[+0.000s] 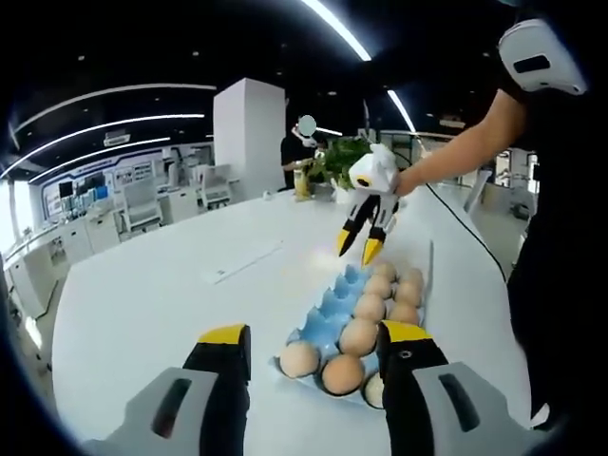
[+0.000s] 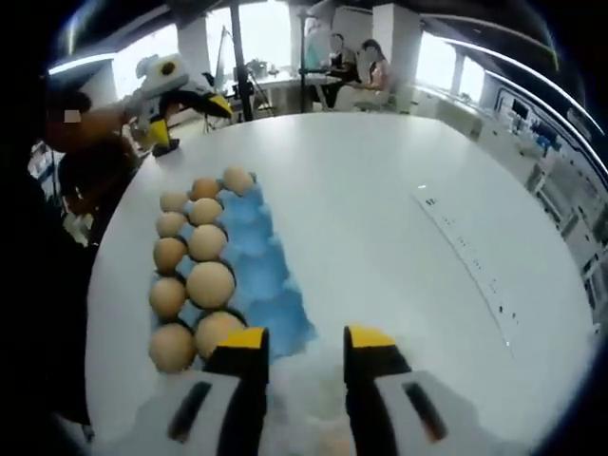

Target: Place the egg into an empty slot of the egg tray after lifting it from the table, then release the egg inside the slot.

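Note:
A blue egg tray lies on the white table just beyond my left gripper, whose jaws stand wide apart with nothing between them. Several brown eggs fill the tray's right rows; its left row is bare blue. My right gripper hovers over the tray's far end in a person's hand. In the right gripper view, the egg tray runs away to the left, with eggs in two rows and one egg at the far end. My right gripper is open and holds nothing. The left gripper hangs open beyond the tray.
A long white paper strip lies on the round white table. The person holding the grippers stands at the table's edge. A potted plant and a white pillar stand behind. People sit far back.

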